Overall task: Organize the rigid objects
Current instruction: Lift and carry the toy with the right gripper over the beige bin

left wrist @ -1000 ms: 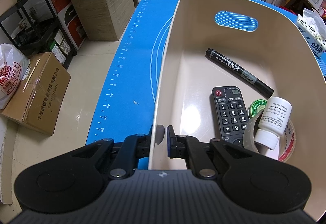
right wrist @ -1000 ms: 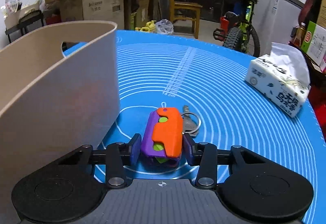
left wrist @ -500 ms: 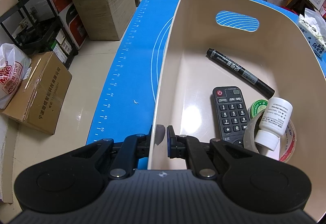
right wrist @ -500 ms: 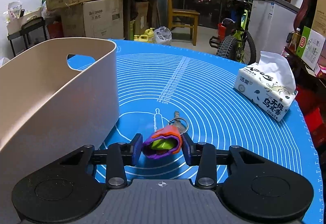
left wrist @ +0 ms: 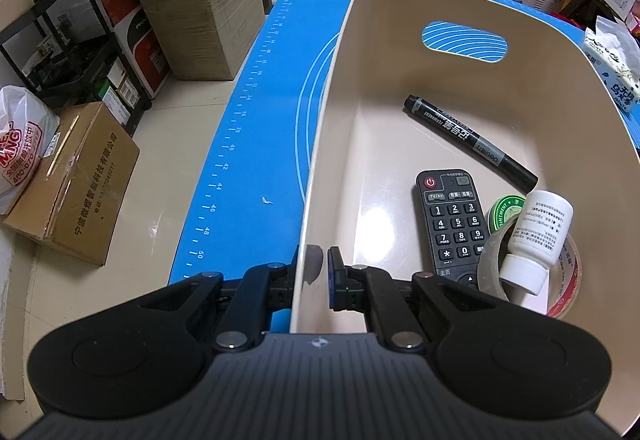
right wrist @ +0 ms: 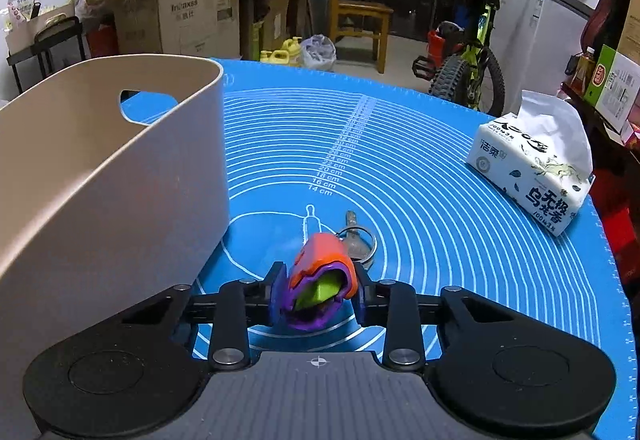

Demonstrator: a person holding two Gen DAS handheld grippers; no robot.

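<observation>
Purple-and-orange plastic toy [right wrist: 320,280] sits nearest us, pinched between the pads of the right hand-held gripper [right wrist: 318,290]; its jaws have just been closing and now clamp the toy's sides. We note a green part showing at its near end, and one metal key ring [right wrist: 358,240] with a key hanging off its far end over the blue mat [right wrist: 420,179] on the tabletop.

Left hand-held gripper [left wrist: 316,272]: clamped on the near wall of the beige bin [left wrist: 320,159], one finger outside, one inside.

We count one bin, and five things in it:
- one black remote control [left wrist: 450,220], lying flat, buttons up
- one roll of clear tape [left wrist: 528,280]
- one white bottle [left wrist: 536,240], tilted, cap down inside the tape roll
- one small green-lidded tin [left wrist: 502,209], partly under the bottle
- one black marker [left wrist: 468,139], lying diagonally beyond the remote

In the right wrist view the bin stands just left of the toy. Farther right on the mat, one tissue pack [right wrist: 532,167], well apart from the bin. Beyond the tabletop we see cardboard boxes [right wrist: 176,11], one wooden chair [right wrist: 360,19] and one bicycle [right wrist: 464,51].
</observation>
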